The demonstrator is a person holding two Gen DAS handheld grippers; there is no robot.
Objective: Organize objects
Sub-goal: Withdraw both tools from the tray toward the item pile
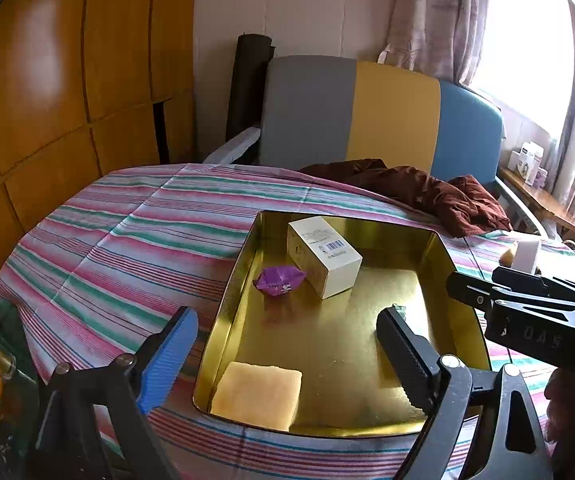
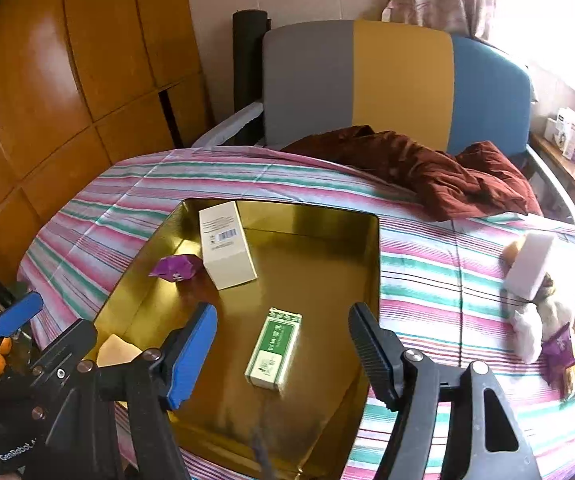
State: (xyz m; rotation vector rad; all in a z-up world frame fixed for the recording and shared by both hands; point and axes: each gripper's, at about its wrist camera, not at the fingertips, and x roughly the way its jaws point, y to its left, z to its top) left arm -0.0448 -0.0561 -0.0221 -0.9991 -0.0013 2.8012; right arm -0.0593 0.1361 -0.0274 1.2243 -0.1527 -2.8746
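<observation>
Currently both grippers are held wide apart and empty: the left gripper [image 1: 283,354] above the gold tray [image 1: 227,312] near the yellow sponge [image 1: 257,394], the right gripper [image 2: 281,350] above the green box [image 2: 273,348] at frame centre

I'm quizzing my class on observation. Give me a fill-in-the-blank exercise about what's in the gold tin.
1. The white box in the tin has a ____ printed on top.
2. The crumpled wrapper beside it is ____.
3. The small box between the right gripper fingers is green and ____.
4. The sponge is ____.

Missing: barcode; purple; white; yellow
</observation>
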